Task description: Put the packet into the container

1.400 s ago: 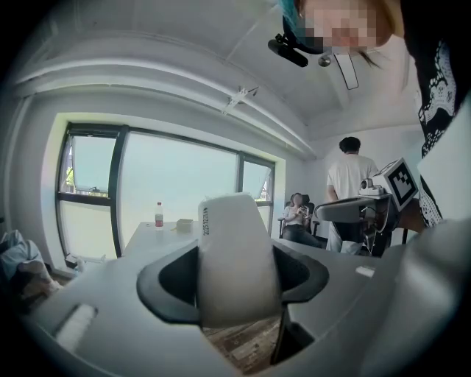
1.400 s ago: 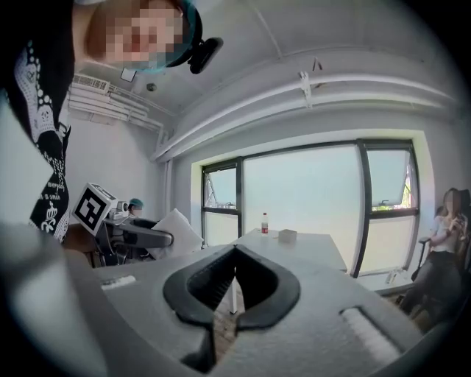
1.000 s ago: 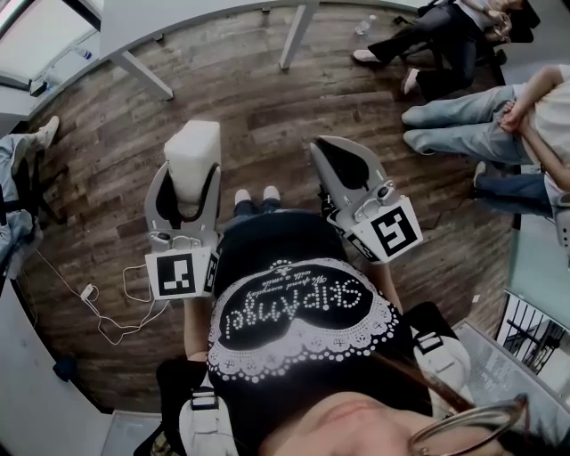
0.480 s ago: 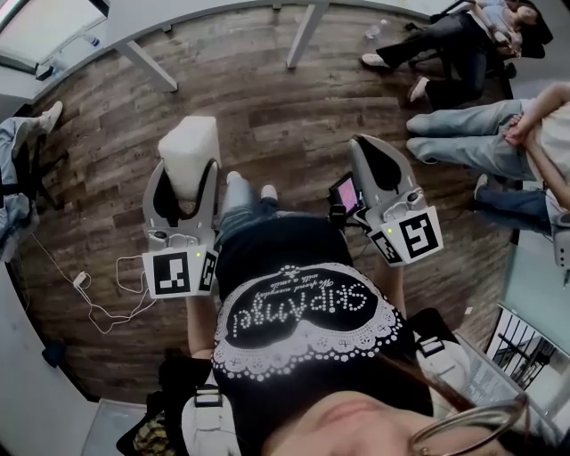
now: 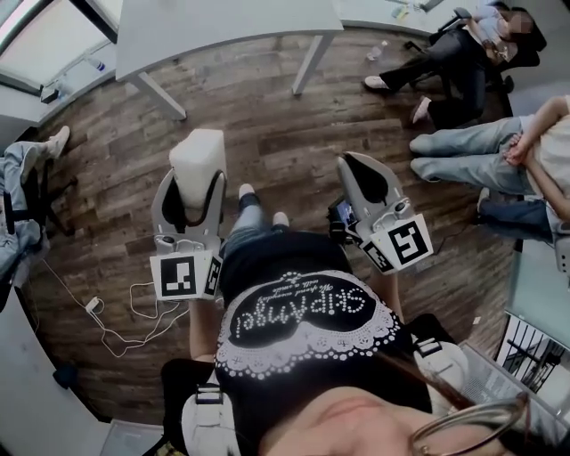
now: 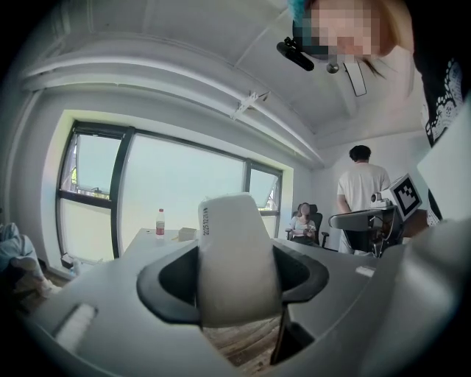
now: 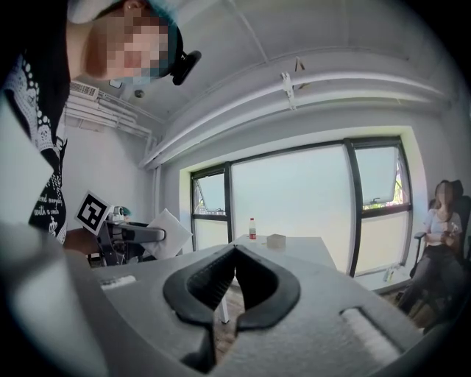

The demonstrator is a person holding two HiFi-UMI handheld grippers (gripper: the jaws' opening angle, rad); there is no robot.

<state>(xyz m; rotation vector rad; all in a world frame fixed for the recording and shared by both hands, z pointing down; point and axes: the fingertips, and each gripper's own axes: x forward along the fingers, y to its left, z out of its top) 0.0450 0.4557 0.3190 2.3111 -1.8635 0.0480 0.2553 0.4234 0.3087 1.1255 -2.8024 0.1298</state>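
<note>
A white, pillow-like packet (image 5: 198, 158) stands upright between the jaws of my left gripper (image 5: 192, 184), which is shut on its lower half. In the left gripper view the packet (image 6: 237, 243) fills the gap between the dark pads (image 6: 168, 283) and bears a small line of print on its top left edge. My right gripper (image 5: 350, 160) is held level beside it, shut with nothing in it; its fingertips meet in the right gripper view (image 7: 234, 252). A small box (image 7: 276, 240) and a bottle (image 7: 252, 228) stand on a white table (image 7: 302, 254) ahead.
The white table (image 5: 223, 27) on angled legs lies ahead across wood flooring (image 5: 267, 116). Seated people (image 5: 472, 142) and their legs take up the right side. A white cable (image 5: 116, 321) lies on the floor at left. Large windows (image 6: 176, 191) stand behind the table.
The table has come further into the head view and nearer. Both grippers moved with the person toward it. The packet stays in the left gripper; the right stays shut.
</note>
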